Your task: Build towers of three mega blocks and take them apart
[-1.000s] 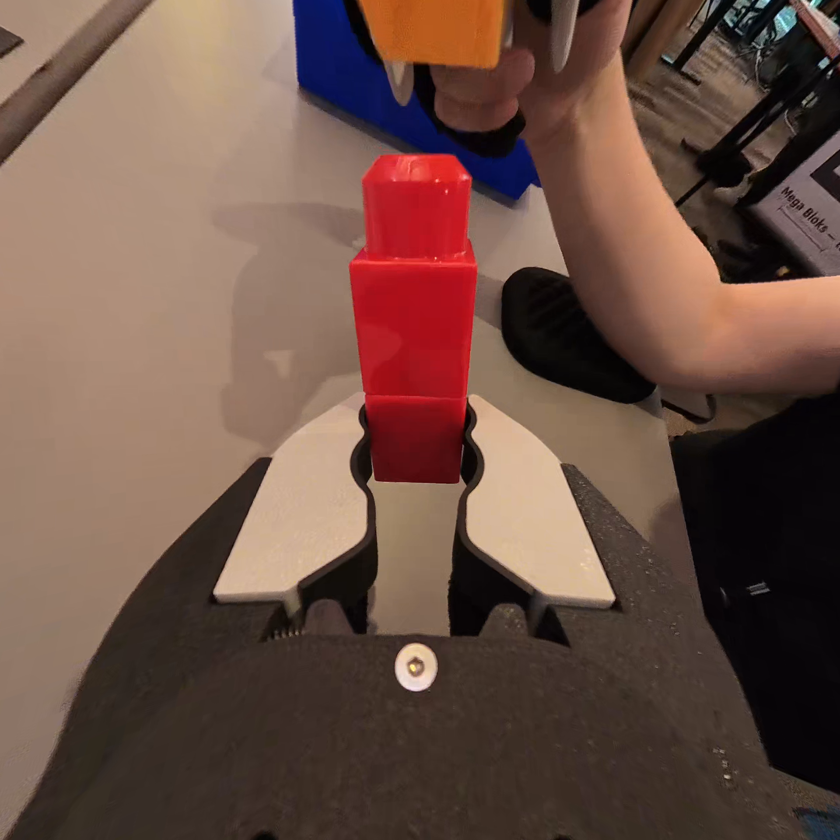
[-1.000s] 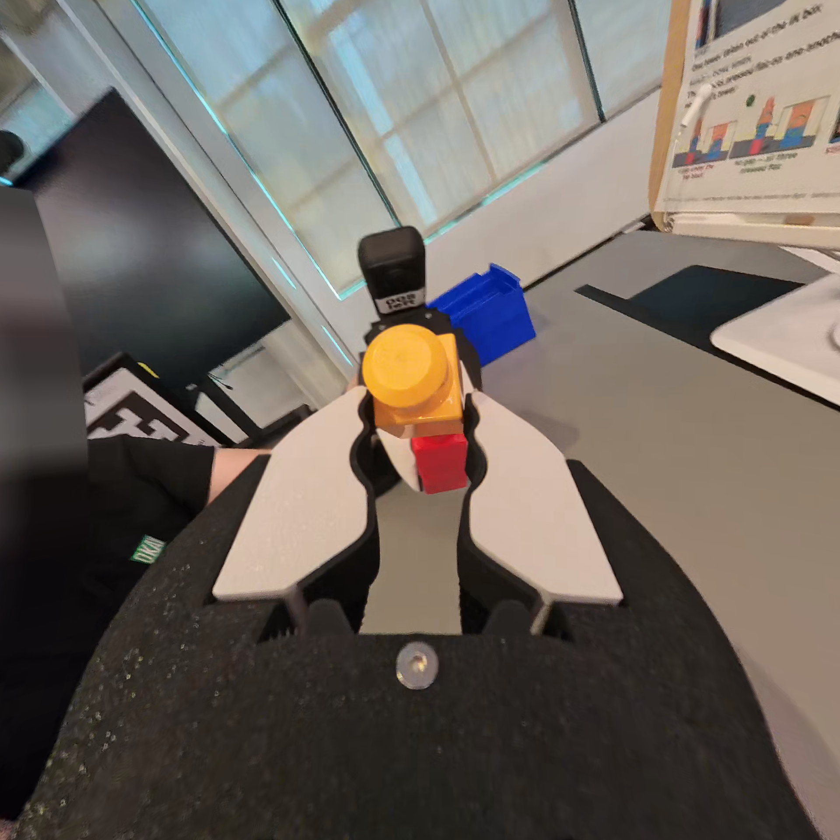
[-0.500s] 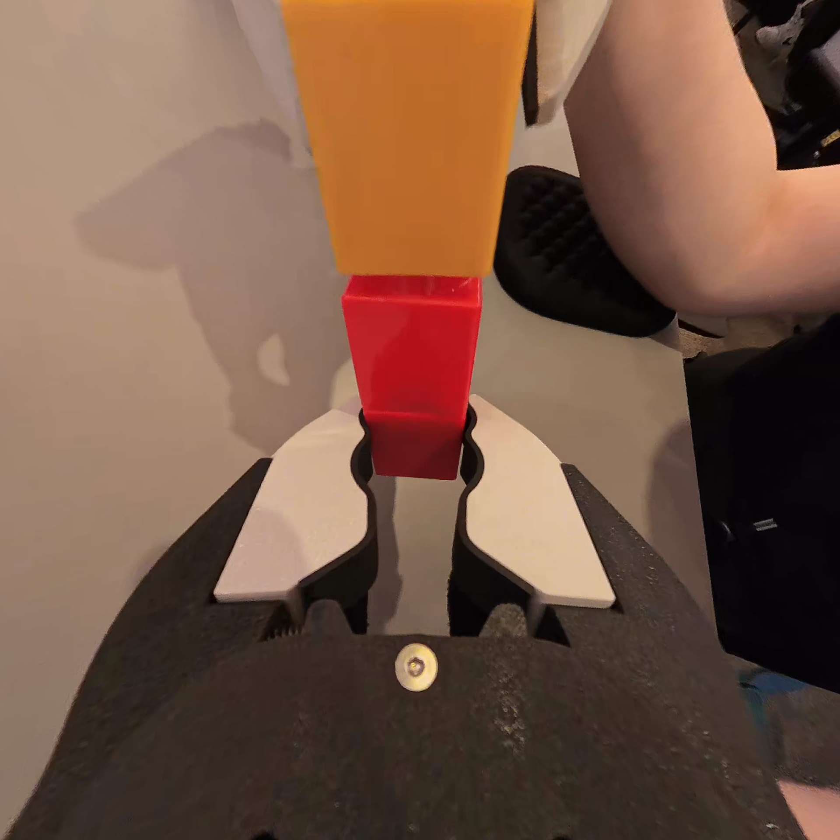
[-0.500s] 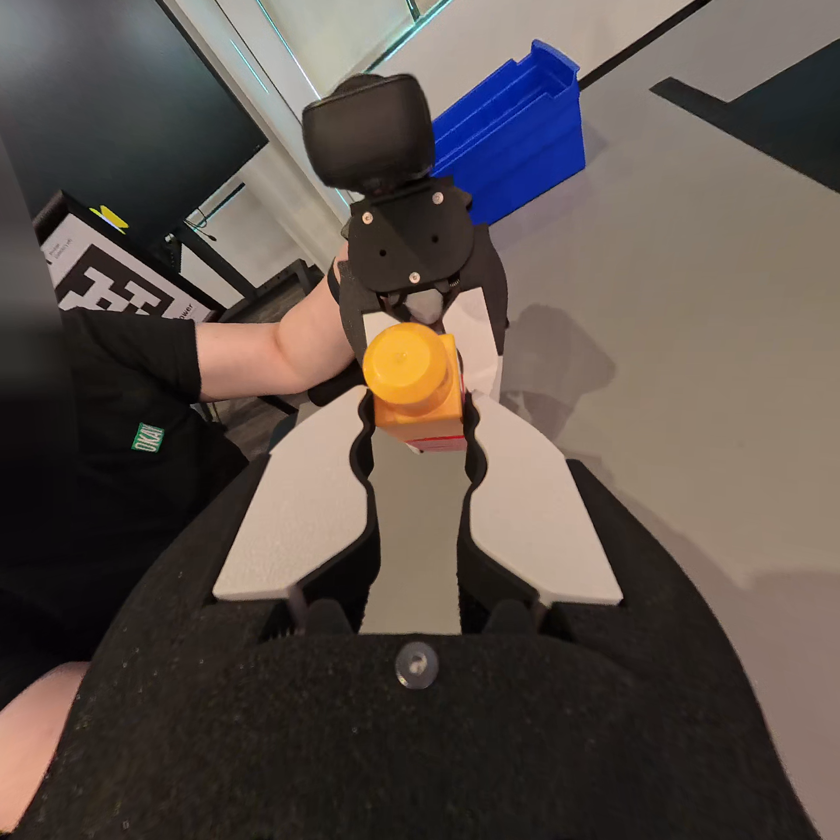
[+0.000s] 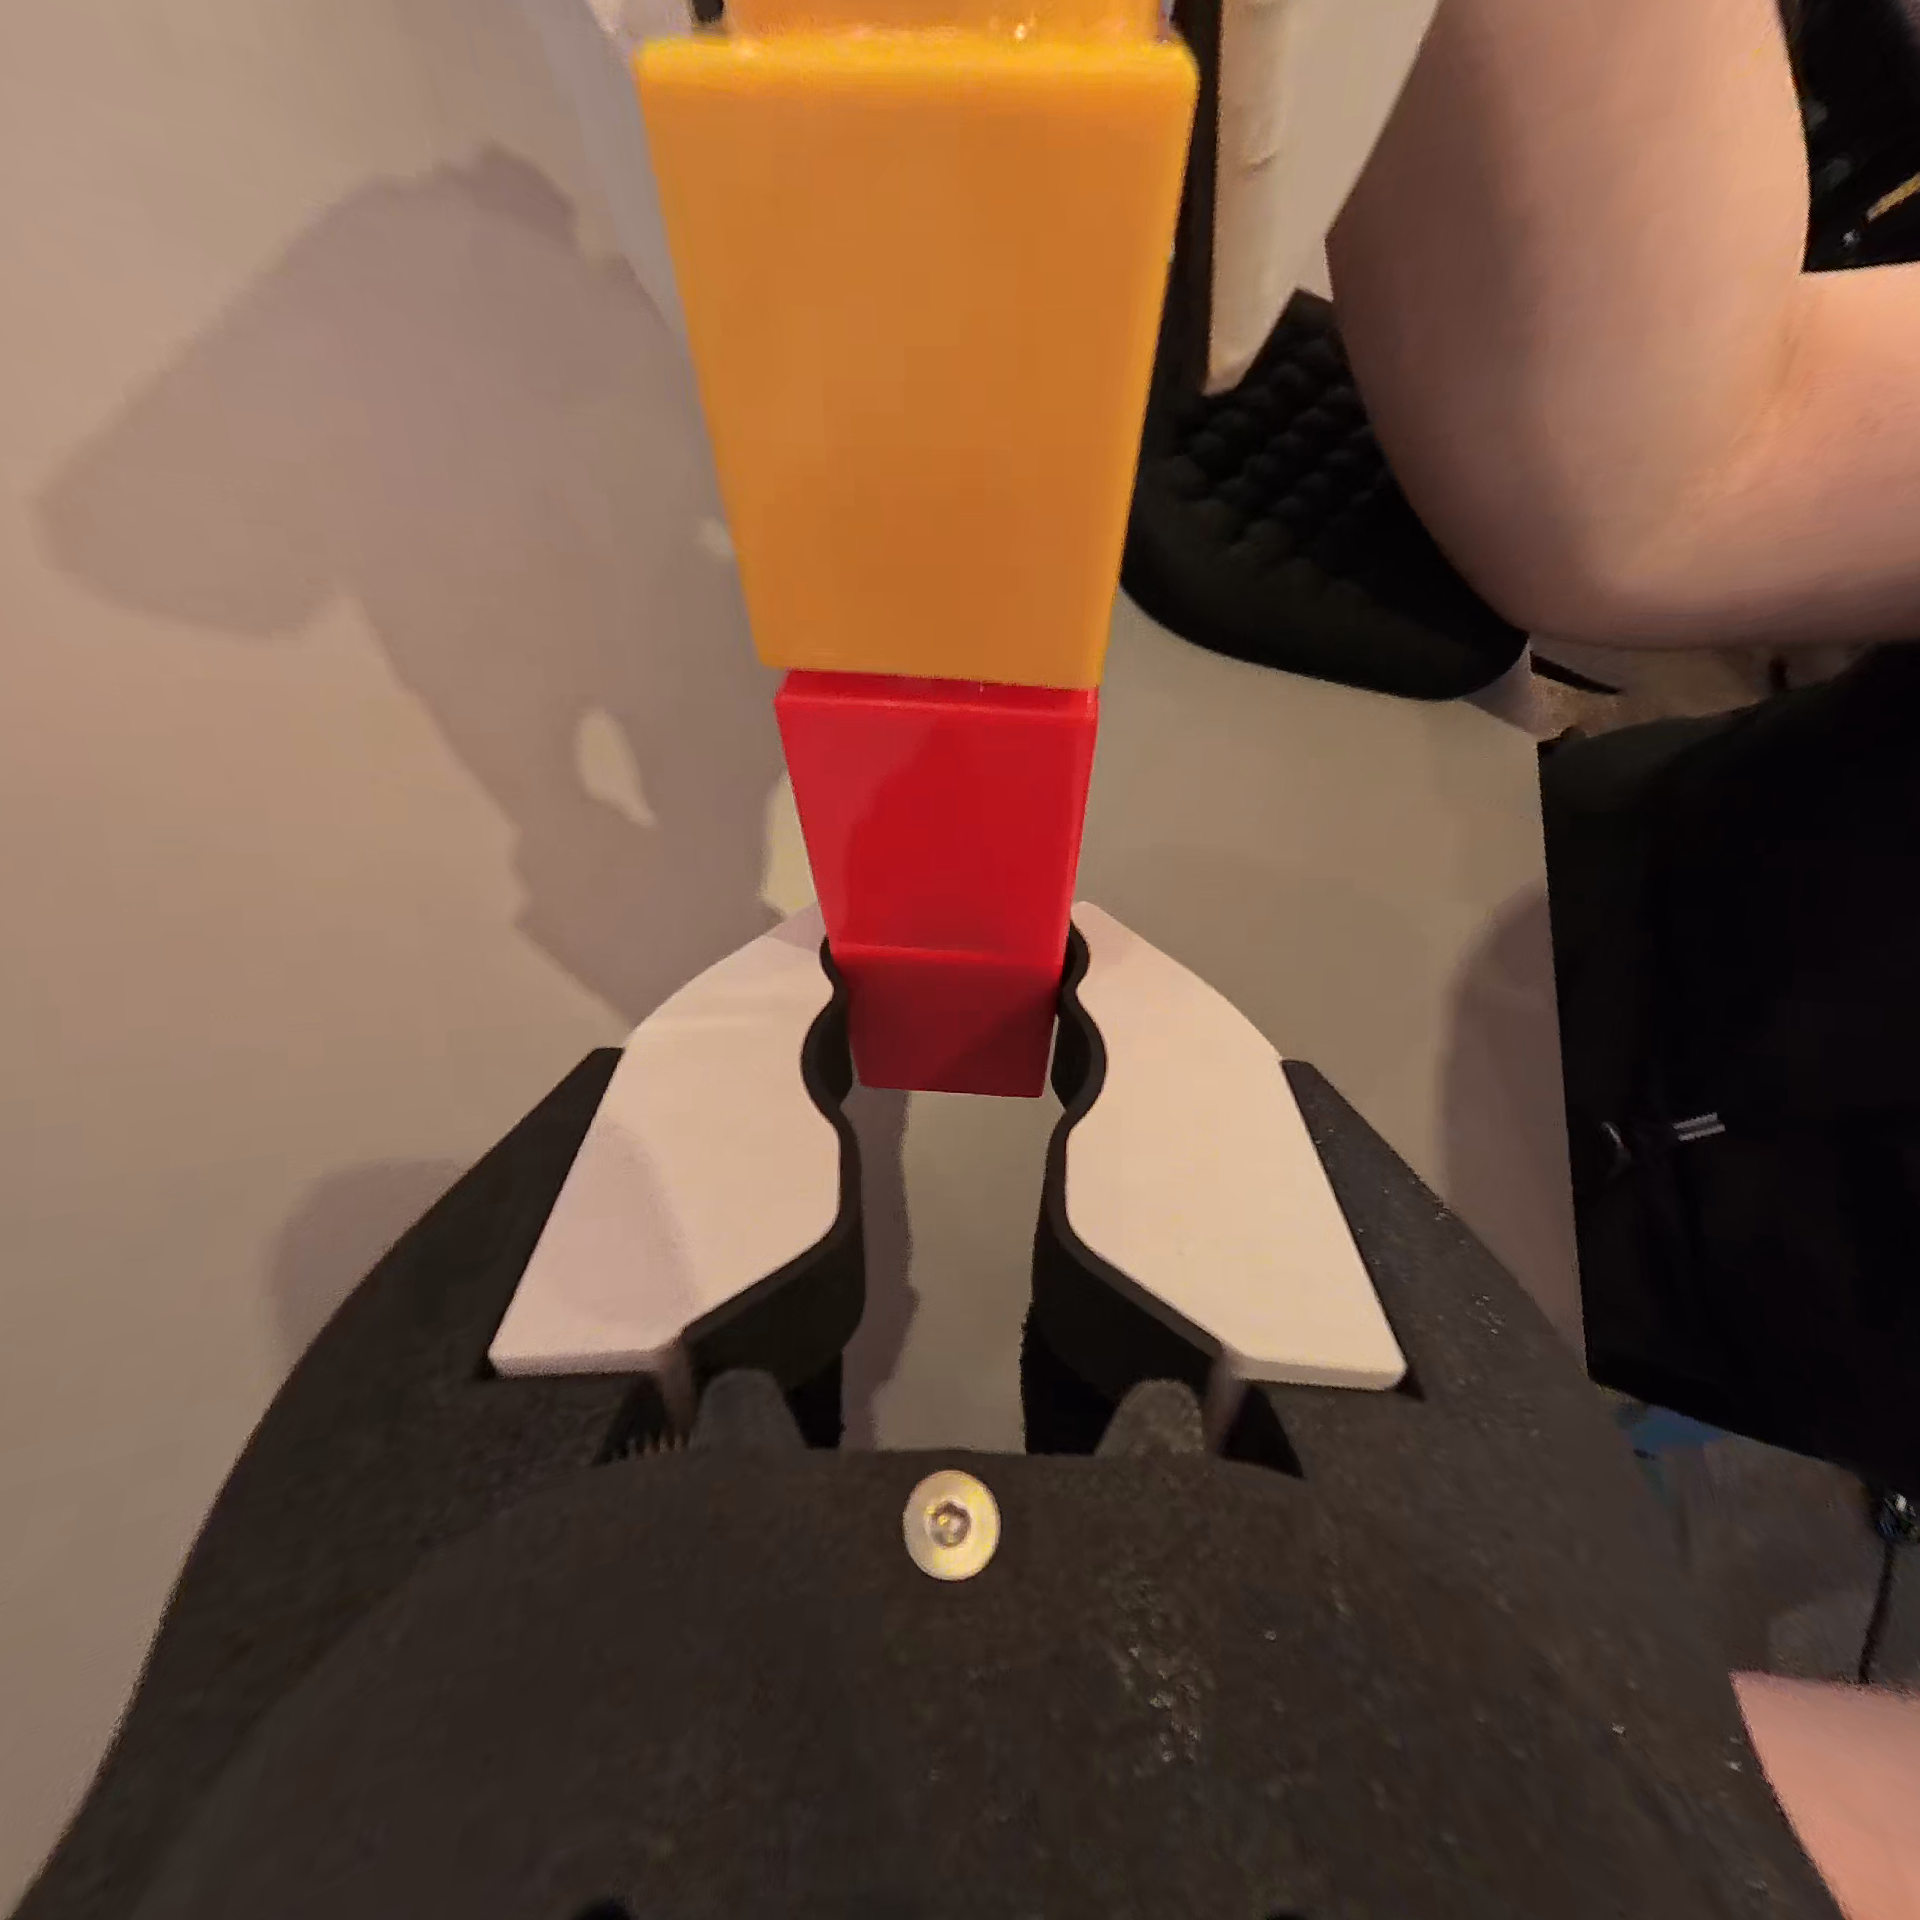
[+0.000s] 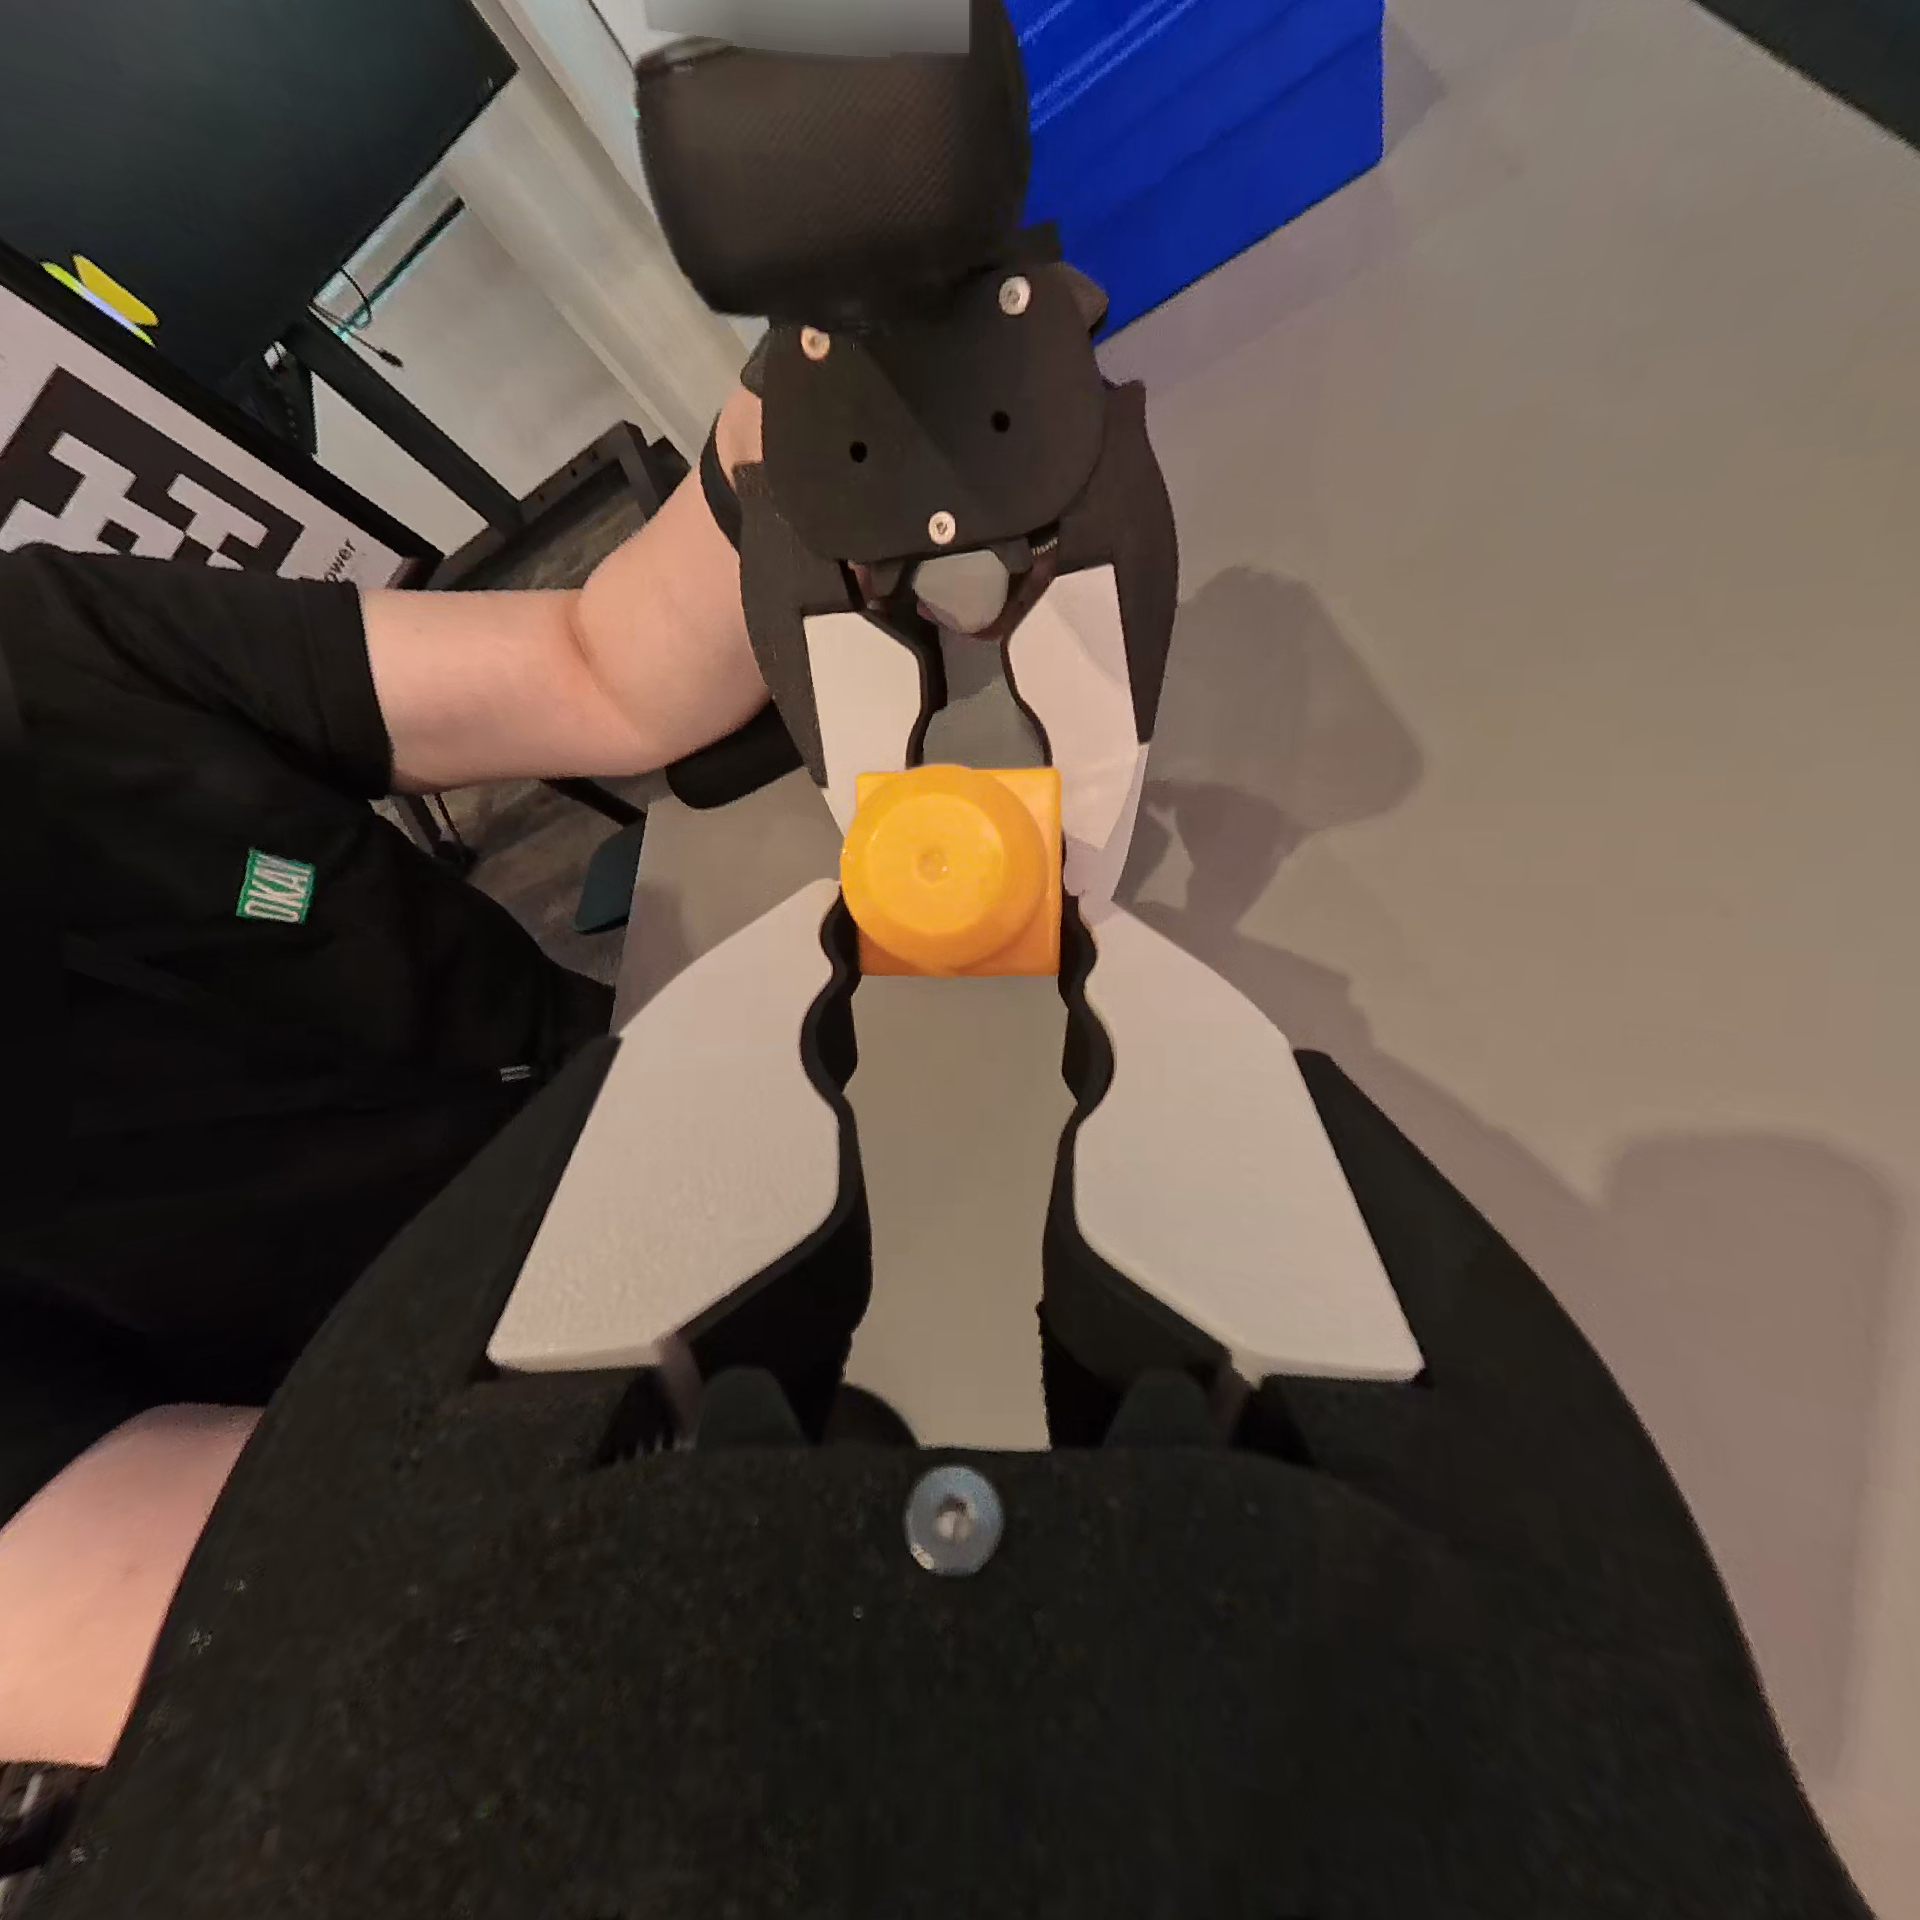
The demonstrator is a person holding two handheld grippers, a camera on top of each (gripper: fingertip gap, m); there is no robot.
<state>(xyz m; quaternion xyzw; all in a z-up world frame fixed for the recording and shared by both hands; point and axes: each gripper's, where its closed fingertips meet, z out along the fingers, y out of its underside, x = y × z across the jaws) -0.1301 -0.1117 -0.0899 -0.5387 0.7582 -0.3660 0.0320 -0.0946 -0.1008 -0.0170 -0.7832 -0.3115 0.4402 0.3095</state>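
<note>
In the left wrist view my left gripper (image 5: 945, 997) is shut on the lower of two stacked red blocks (image 5: 945, 1023), both pads pressed on its sides. The upper red block (image 5: 935, 810) stands on it, and an orange block (image 5: 914, 353) sits flush on top, hiding the red stud. In the right wrist view my right gripper (image 6: 956, 935) is shut on the orange block (image 6: 956, 873), seen from above with its round stud towards me. The left gripper (image 6: 977, 748) shows just beyond it; the red blocks are hidden under the orange one. The tower is held above the grey table (image 5: 312, 831).
A blue bin (image 6: 1195, 135) stands at the far side of the table. A person's forearm (image 5: 1610, 364) and a black chair part (image 5: 1299, 499) are at the table's right edge. A dark monitor (image 6: 208, 156) and a printed sign are off to the left. The gap from one gripper's tips to the other's is roughly 9 centimetres.
My right gripper brought the orange block down onto the red stack; the red stud seen one second ago is now covered. Both grasps stayed the same.
</note>
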